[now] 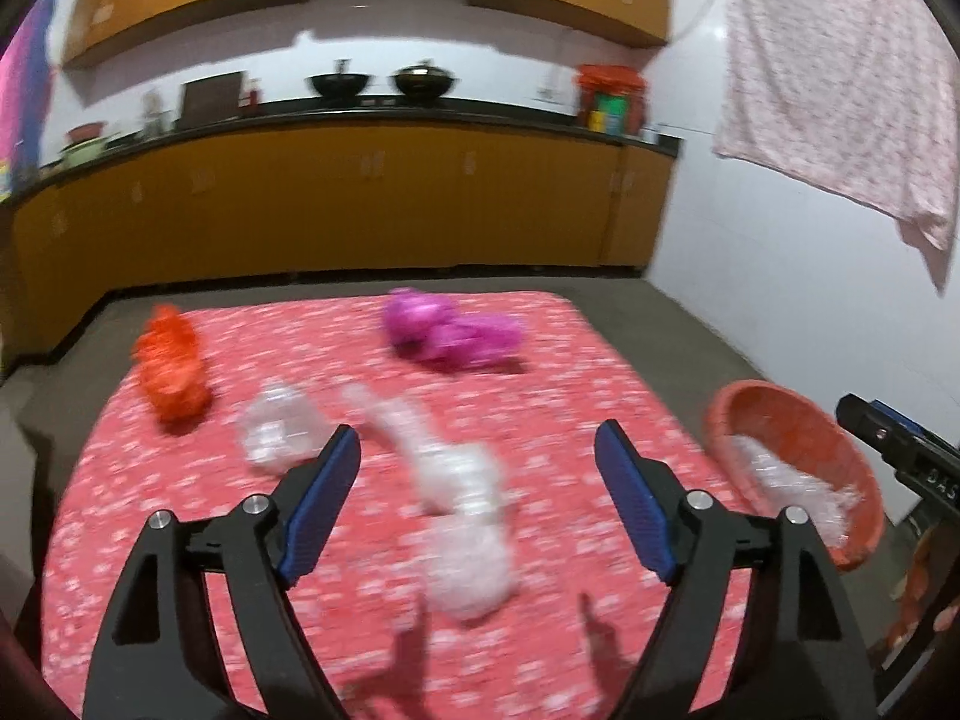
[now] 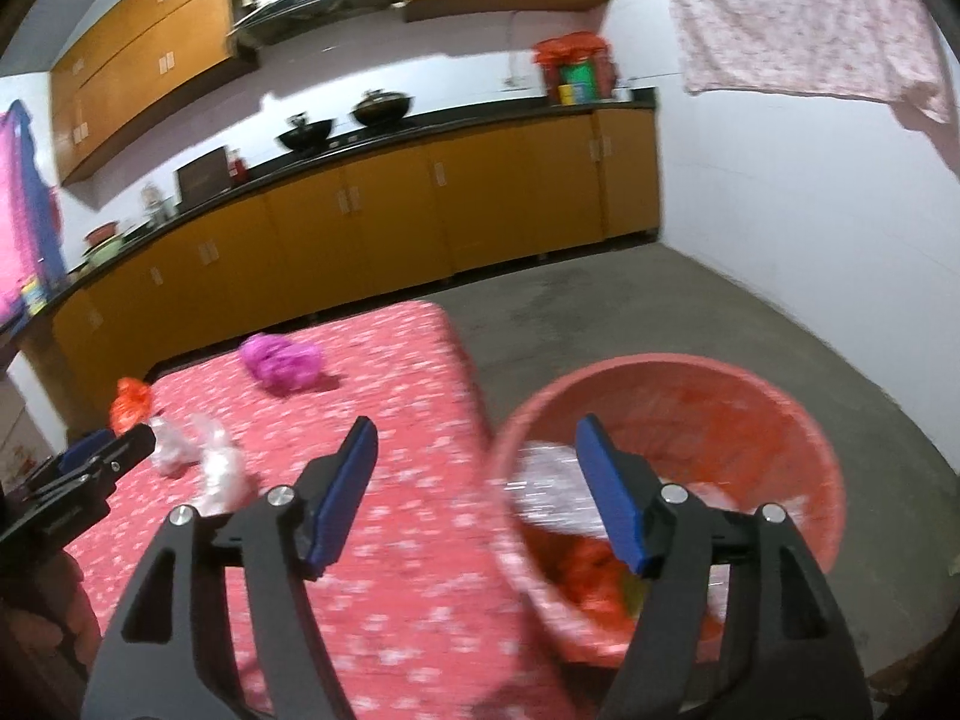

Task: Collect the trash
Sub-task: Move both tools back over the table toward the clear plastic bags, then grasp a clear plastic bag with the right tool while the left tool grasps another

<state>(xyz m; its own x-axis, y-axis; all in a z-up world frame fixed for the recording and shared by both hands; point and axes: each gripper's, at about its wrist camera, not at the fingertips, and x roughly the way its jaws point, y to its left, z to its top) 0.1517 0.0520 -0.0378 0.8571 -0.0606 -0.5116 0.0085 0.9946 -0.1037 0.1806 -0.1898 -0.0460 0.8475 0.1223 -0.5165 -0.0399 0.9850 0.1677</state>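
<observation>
We see the left gripper [image 1: 477,498] with its jaws spread wide and nothing between them, poised above a table covered by a red patterned cloth [image 1: 558,360]. A long crumpled clear plastic wrapper [image 1: 456,504] lies on the cloth between the blue pads, below them. Another clear wrapper [image 1: 276,429] sits at ten o'clock from it, an orange wrapper [image 1: 171,369] farther out at ten o'clock, and a purple wrapper [image 1: 450,333] at twelve o'clock near the far edge. The right gripper [image 2: 477,492] is likewise wide open and empty. At its three o'clock, beside the table's edge, stands a red basin [image 2: 750,396] already holding clear plastic and orange scraps. Both views are motion-blurred.
</observation>
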